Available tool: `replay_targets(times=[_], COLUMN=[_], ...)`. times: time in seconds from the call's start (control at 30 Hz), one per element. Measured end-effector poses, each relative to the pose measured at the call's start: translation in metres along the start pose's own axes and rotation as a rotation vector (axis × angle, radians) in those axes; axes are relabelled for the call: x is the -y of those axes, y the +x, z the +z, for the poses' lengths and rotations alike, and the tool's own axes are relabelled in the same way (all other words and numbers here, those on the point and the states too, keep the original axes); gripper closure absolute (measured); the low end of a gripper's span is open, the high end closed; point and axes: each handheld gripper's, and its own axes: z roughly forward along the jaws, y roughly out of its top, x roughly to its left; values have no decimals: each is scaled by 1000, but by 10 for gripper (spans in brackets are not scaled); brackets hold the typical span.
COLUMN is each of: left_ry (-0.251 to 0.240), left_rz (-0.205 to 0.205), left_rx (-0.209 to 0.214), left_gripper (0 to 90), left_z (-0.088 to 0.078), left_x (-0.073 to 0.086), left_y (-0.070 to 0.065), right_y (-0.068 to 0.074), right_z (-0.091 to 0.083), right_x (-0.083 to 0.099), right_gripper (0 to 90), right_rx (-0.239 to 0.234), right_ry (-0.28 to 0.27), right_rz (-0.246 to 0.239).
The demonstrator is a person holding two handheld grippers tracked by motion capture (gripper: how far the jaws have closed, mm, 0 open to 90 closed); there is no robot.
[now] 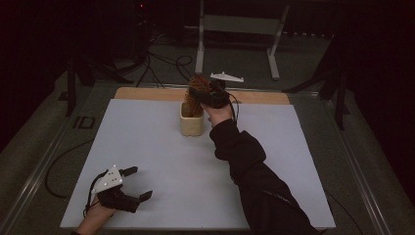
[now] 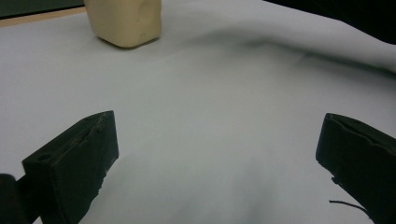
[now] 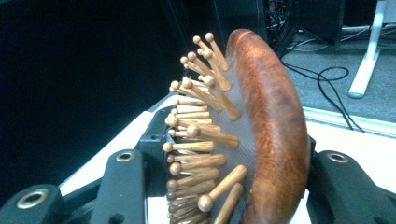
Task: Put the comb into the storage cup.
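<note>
- While the right tongs (image 1: 208,94) grip a brush (image 3: 261,135) over the cup (image 1: 191,123) near the tabletop's (image 1: 161,161) far edge, it seems mid-placement or mid-removal.
- Left tongs (image 1: 137,183) rest open near the front-left corner; next, likely a careful vertical move.

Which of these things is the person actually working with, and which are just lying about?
In use:
- wooden hairbrush, clamped in the right gripper
- cream cup, right below the brush

Lying about:
- left gripper, open and idle on the white table
- cables on the floor
- white frame behind the table
</note>
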Motion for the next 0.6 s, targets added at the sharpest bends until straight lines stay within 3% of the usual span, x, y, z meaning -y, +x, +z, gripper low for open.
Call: replay_targets(times=[0.37, 0.6], left_ry=[0, -2], left_rz=[3, 1], left_rx=[-1, 0], left_gripper=[1, 1], left_z=[0, 0], left_x=[-1, -1], left_y=[0, -1], right_y=[-13, -21], right_z=[-4, -5], right_x=[1, 3], right_gripper=[461, 426], right_rx=[-4, 12], right_ry=[17, 29], right_rz=[12, -5])
